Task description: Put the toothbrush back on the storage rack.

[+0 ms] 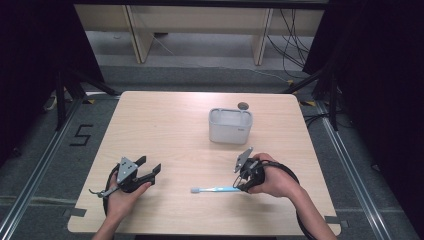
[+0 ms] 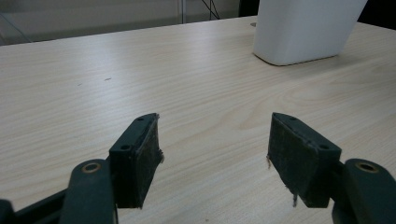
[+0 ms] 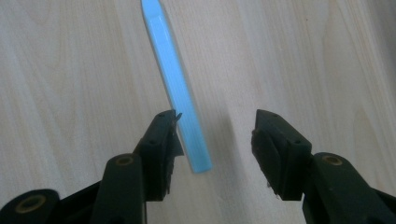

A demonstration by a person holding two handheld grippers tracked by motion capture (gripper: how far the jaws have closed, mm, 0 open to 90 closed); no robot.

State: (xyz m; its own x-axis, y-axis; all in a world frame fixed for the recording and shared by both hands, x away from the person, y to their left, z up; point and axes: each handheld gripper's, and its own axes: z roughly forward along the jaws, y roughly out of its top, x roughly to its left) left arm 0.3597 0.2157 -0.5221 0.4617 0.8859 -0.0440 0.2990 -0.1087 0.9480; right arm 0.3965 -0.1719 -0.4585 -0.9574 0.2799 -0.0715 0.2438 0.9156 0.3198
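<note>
Right hand-held gripper [image 3: 212, 140] agape over blue toothbrush [image 3: 175, 84] handle (nearer one jaw), ungripped.

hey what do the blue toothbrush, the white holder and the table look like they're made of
Toothbrush: probably plastic, light blue, smooth; its handle has clean moulded edges and an even colour.
White holder: likely matte plastic, possibly ceramic; plain, rounded corners, no gloss.
Table: pale wood-grain top, probably laminate over board; the grain lines look flat and uniform.
</note>
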